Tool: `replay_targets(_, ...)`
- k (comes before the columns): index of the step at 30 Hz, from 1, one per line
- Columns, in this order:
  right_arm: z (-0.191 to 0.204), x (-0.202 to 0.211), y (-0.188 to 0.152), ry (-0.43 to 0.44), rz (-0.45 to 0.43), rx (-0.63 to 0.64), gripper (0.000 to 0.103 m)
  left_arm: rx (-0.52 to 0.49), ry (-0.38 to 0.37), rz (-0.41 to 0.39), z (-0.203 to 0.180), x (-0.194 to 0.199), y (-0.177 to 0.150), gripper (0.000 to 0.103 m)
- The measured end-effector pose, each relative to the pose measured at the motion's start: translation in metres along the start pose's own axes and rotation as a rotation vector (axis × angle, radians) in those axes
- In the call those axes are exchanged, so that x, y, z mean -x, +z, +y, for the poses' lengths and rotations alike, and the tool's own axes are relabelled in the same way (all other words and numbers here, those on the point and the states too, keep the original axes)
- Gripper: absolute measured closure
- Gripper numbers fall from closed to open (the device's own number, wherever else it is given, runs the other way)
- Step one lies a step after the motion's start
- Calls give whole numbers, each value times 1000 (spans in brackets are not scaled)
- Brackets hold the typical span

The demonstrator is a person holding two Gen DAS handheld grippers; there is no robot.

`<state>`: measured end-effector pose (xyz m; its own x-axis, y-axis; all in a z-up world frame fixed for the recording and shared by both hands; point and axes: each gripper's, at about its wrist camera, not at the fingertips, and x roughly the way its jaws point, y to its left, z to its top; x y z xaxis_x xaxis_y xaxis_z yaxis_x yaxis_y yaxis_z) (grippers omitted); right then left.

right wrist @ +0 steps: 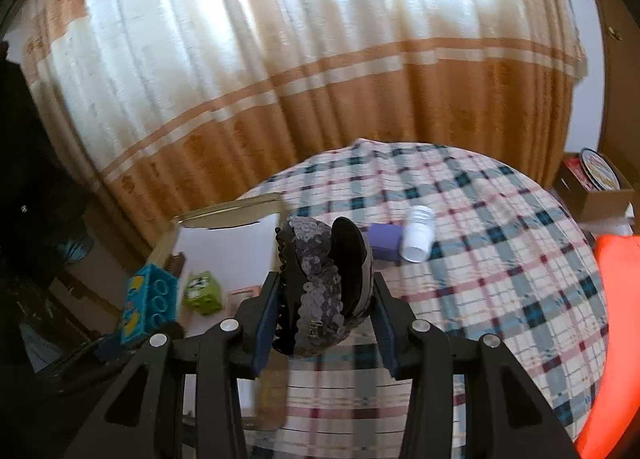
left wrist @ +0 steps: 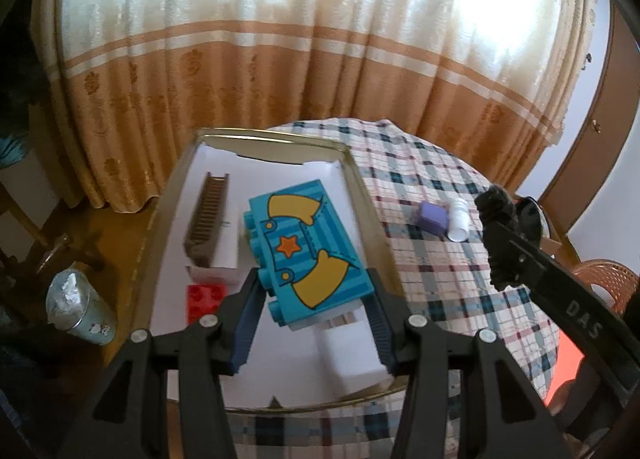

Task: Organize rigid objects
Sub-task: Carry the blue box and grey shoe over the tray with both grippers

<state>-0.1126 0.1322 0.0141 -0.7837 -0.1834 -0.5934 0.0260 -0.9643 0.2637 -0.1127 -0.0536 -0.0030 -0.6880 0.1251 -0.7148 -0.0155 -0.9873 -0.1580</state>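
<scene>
**Sorting toys into tray: 2 grips, 2 views**

Left wrist view only: brown comb (left wrist: pixel 208 215) and red brick (left wrist: pixel 205 296) in the white-lined tray (left wrist: pixel 362 195). Left gripper (left wrist: pixel 314 295) clamps the blue printed block (left wrist: pixel 308 247) above the tray. Purple cube (left wrist: pixel 433 217) and white cup (left wrist: pixel 458 221) lie touching on the checked tablecloth (left wrist: pixel 440 283).

Right wrist view only: green box (right wrist: pixel 202 291) in the tray. Right gripper (right wrist: pixel 326 295) holds a dark sequinned hair clip (right wrist: pixel 320 291), lifted clear of the cloth.
</scene>
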Motion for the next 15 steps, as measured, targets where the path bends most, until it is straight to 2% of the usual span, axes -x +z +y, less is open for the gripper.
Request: replay_targets(15, 52, -10, 9, 72, -8, 79, 57, 29, 65, -4, 24, -5, 2, 54)
